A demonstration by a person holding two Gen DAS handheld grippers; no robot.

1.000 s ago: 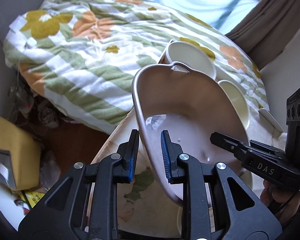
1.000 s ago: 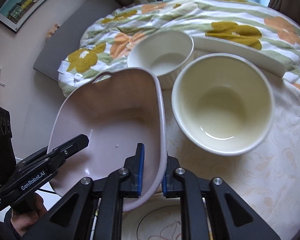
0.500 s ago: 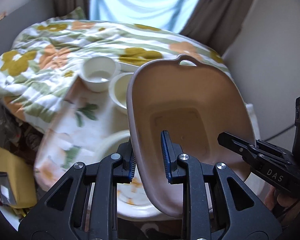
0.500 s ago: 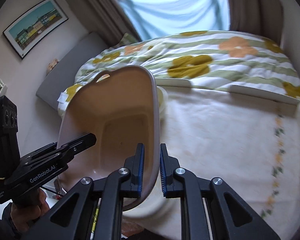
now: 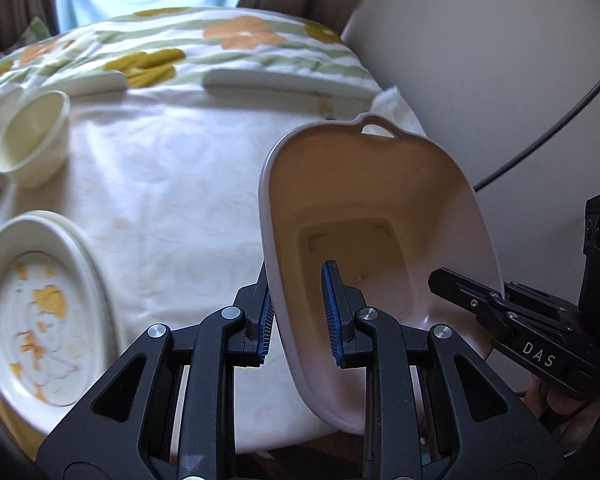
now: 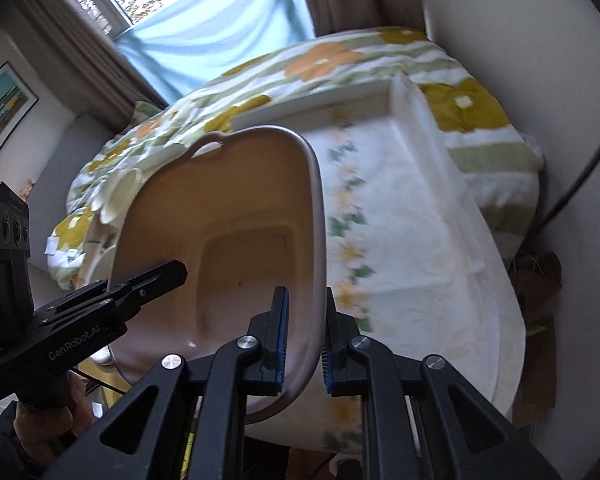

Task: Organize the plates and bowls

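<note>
In the left wrist view, the left tongs (image 5: 300, 316) are closed on the left long rim of a large pale pink oval baking dish with a small loop handle (image 5: 376, 216): one blue pad sits outside the wall, the other inside. The dish is in the air, tilted, with its hollow toward the camera, above the right part of the bench with the white cloth (image 5: 172, 184). The right tongs (image 5: 460, 292) come in from the right side and reach over the opposite rim. On the bench, well apart from the dish, stand a cream round bowl (image 5: 30, 142) and a cream oval plate with yellow flower pattern (image 5: 40, 312).

In the right wrist view, the right tongs (image 6: 303, 344) also grip the dish (image 6: 228, 240), with the rim between the two blue pads, and the left tongs (image 6: 156, 276) hold the far side. The dish seems to be glazed ceramic, so it is probably heavy, stiff, smooth and easy to chip. The hold on the two long rims looks sensible, because the weight is shared. The glaze may slide between the pads while the dish is tilted, so a level and slow lowering onto the bench seems safer.
</note>
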